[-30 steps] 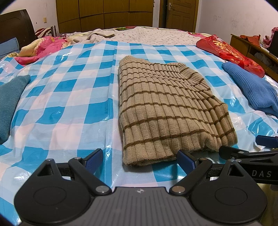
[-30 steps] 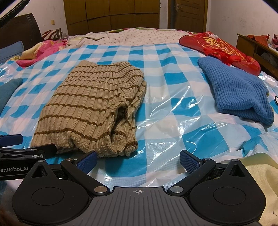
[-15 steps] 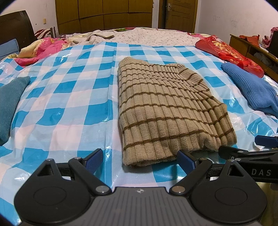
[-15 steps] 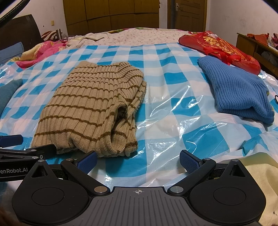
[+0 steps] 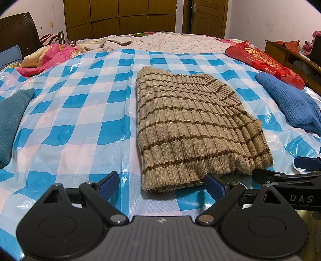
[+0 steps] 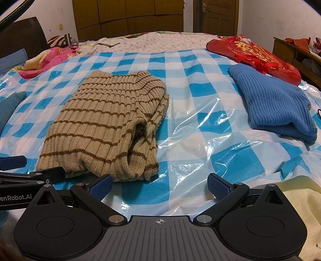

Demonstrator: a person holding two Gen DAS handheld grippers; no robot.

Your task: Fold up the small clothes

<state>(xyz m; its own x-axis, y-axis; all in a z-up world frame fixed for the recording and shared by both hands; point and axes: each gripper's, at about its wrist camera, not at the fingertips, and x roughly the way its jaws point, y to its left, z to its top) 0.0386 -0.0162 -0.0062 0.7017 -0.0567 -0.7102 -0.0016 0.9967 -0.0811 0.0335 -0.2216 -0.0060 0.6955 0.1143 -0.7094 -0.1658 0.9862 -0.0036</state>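
The left gripper, black with blue-padded fingers, stands with its jaws spread wide and nothing between them; its right pad sits just at the near hem of the folded beige ribbed sweater with brown stripes, though whether it touches the knit cannot be told. The right gripper is likewise spread wide and empty; its left pad lies close against the sweater's near corner, its other finger over bare covering. Each tool shows at the edge of the other's view: the right gripper's black arm and blue tip enter from the right in the left wrist view, and the left gripper's arm from the left in the right wrist view; the two sit side by side at the near edge of the bed.

The sweater lies flat on the glossy blue-and-white checked plastic sheet, folded into a long rectangle running away from the grippers; its right side shows stacked layers and an open sleeve end. To its right, well apart, rests a folded bright blue knitted garment; beyond that, a red plastic bag with gold print. A dark teal cloth lies at the sheet's left edge; a pink floral quilt is bunched at the far left; brown wooden wardrobe doors stand behind the bed.
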